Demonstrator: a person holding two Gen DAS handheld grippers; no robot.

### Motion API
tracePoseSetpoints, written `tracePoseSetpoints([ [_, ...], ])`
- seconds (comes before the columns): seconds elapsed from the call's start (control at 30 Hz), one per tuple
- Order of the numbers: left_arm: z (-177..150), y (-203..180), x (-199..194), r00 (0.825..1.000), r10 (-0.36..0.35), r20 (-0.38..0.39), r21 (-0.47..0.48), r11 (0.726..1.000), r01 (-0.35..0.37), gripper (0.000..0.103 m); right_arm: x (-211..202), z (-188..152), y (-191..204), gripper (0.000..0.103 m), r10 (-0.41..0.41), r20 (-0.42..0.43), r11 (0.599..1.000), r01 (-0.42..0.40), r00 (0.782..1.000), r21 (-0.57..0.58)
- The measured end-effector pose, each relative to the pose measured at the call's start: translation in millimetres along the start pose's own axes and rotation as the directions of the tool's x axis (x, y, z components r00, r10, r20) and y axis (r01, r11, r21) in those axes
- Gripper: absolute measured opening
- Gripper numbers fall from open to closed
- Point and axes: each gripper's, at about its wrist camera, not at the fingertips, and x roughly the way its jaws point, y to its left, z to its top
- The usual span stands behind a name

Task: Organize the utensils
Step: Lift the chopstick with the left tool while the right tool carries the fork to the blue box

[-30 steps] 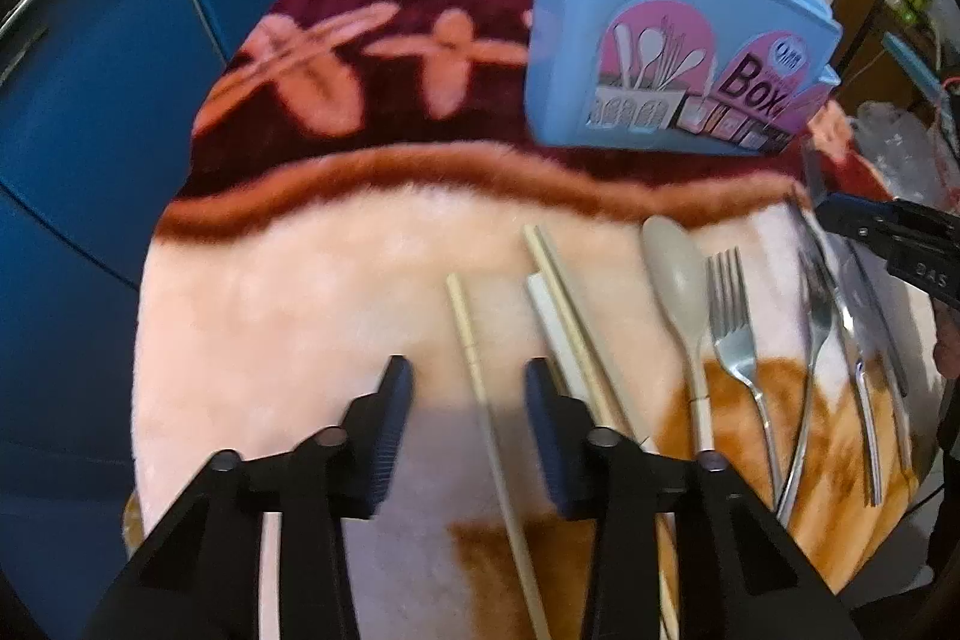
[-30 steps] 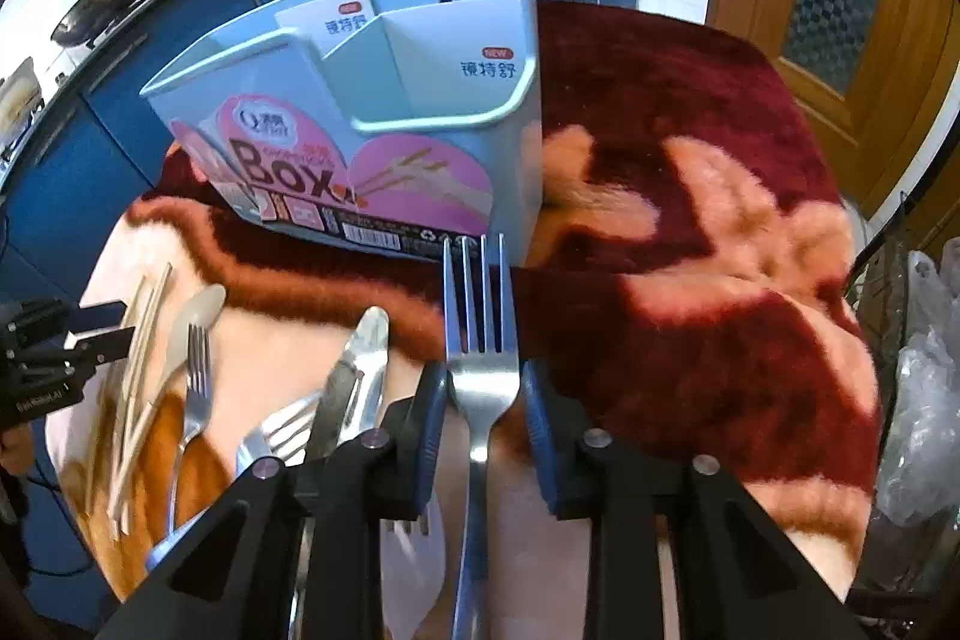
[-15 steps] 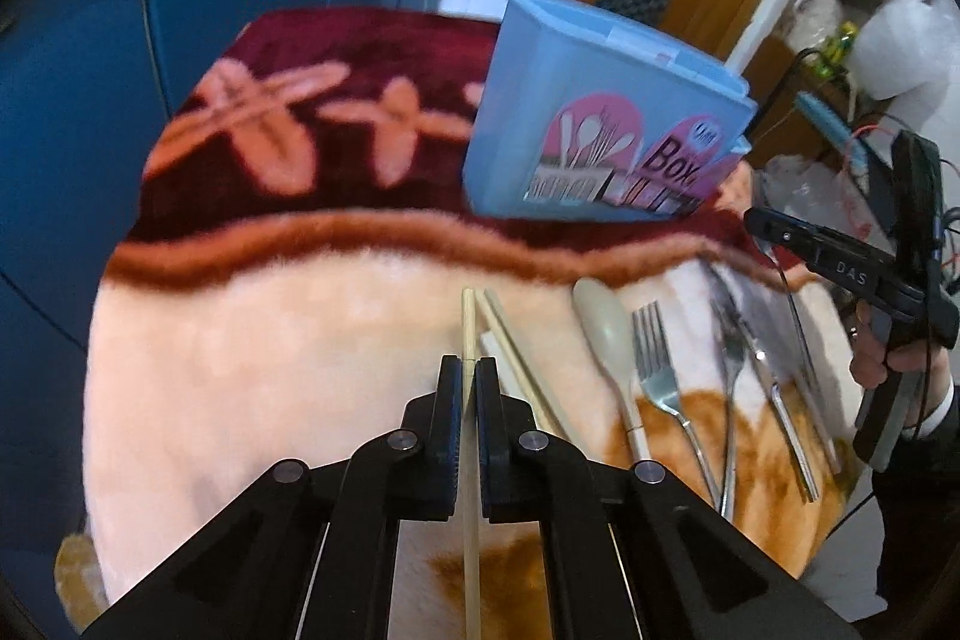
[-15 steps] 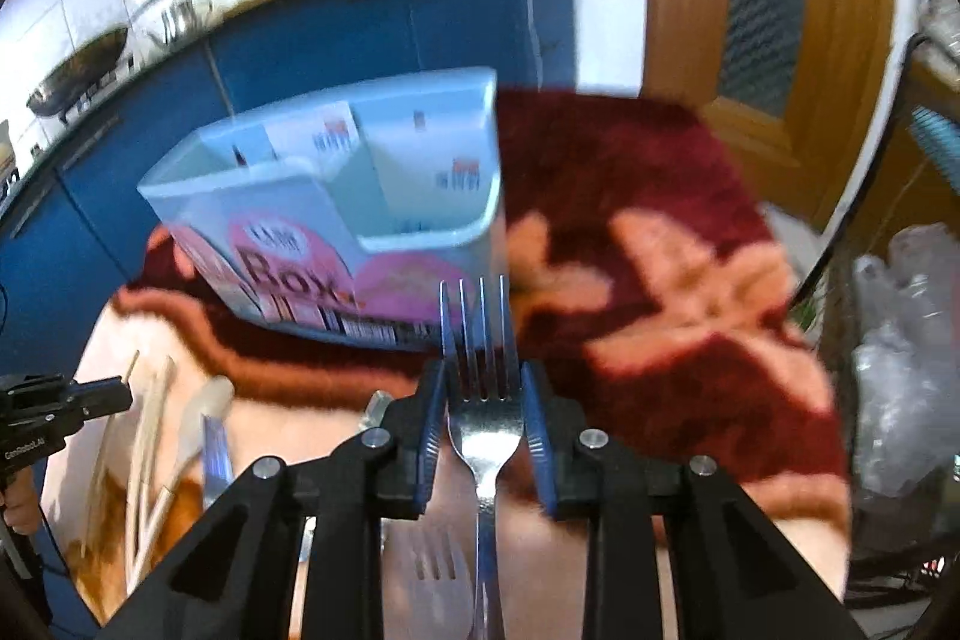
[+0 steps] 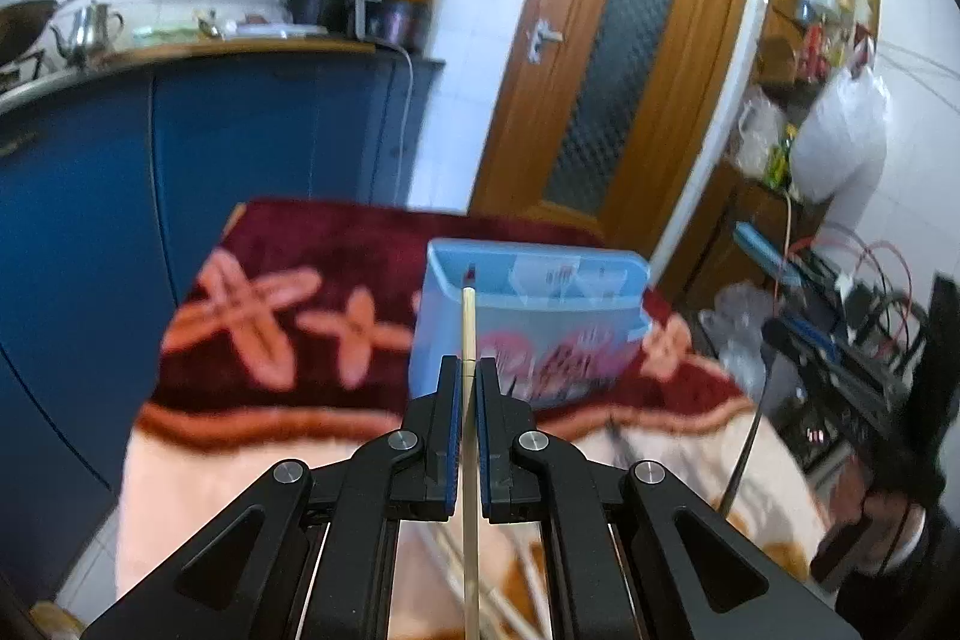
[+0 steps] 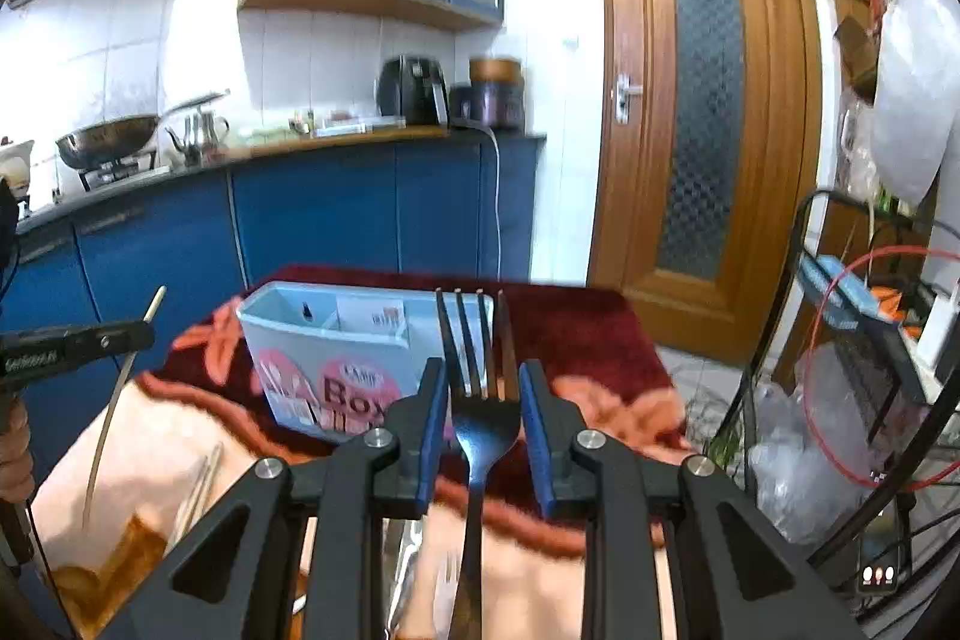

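Observation:
My left gripper is shut on a pale wooden chopstick, lifted above the table with its tip pointing at the light blue utensil box. It also shows at the left of the right wrist view. My right gripper is shut on a metal fork, tines forward, raised in front of the utensil box. The box stands upright on the red part of the blanket, open at the top with dividers inside.
A fuzzy red and peach blanket covers the table. More chopsticks and cutlery lie on it below the grippers. Blue kitchen cabinets stand behind, a wooden door to the right, and a wire rack with cables at far right.
My left gripper closed on the chopstick and lifted it off the blanket toward the box. My right gripper raised the fork and tilted level.

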Motion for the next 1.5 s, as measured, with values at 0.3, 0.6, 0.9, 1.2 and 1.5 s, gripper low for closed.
tracePoseSetpoints([
  [0.3, 48.8, -19.9, 2.2, 0.983, 0.071, 0.172, -0.066, 0.996, -0.061, 0.004, -0.4, 21.6, -7.0, 0.023, 0.064, 0.074, 0.998, -0.064, 0.995, 0.002],
  [0.6, 89.5, -35.1, 25.2, 0.928, 0.125, 0.351, -0.104, 0.990, -0.094, 0.004, 17.8, 32.7, -19.4, 0.004, 0.079, 0.083, 0.997, -0.080, 0.993, 0.009],
  [0.9, 106.6, -40.2, 38.7, 0.827, 0.232, 0.512, -0.123, 0.973, -0.196, 0.004, 17.6, 50.4, -34.5, 0.004, 0.040, 0.127, 0.999, -0.043, 0.991, 0.026],
  [1.2, 92.7, -28.3, 71.6, 0.813, 0.290, 0.506, -0.139, 0.957, -0.254, 0.004, 22.4, 77.1, -38.9, 0.004, -0.038, 0.178, 0.999, 0.040, 0.983, -0.005],
  [1.5, 72.3, -26.9, 90.8, 0.841, 0.271, 0.468, -0.088, 0.962, -0.260, 0.004, 72.3, 68.3, -15.8, 0.004, -0.039, 0.039, 0.993, 0.043, 0.998, -0.107],
])
